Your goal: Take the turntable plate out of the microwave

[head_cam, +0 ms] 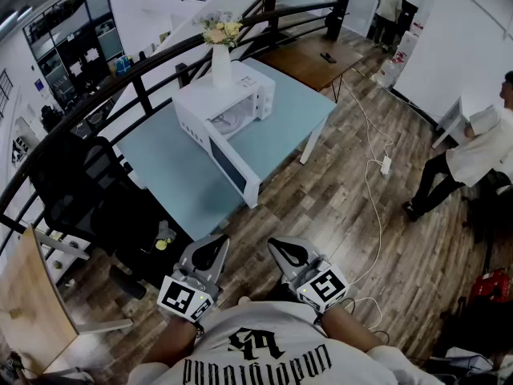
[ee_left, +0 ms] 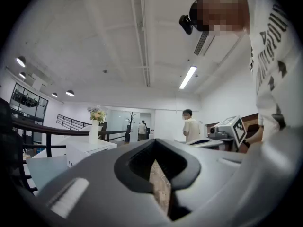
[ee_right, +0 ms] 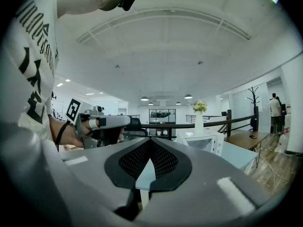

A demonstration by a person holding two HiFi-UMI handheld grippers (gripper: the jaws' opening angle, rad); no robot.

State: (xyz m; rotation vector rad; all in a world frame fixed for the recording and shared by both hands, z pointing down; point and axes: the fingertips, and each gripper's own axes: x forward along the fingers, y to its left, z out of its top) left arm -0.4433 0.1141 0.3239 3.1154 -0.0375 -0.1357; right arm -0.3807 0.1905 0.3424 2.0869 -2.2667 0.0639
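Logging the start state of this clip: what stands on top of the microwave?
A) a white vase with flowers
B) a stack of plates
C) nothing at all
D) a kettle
A: the head view shows a white vase holding flowers, upright on the flat top of the microwave.

"Is the right gripper (ee_right: 149, 141) carrying anything?"
"No, its jaws are together with nothing between them. The left gripper (ee_right: 127, 122) is held level, off to its left."
"And the microwave (ee_right: 204, 142)?"
"Ahead, well apart, on the pale table (ee_right: 239, 156) — a vase (ee_right: 199, 120) of flowers on top."
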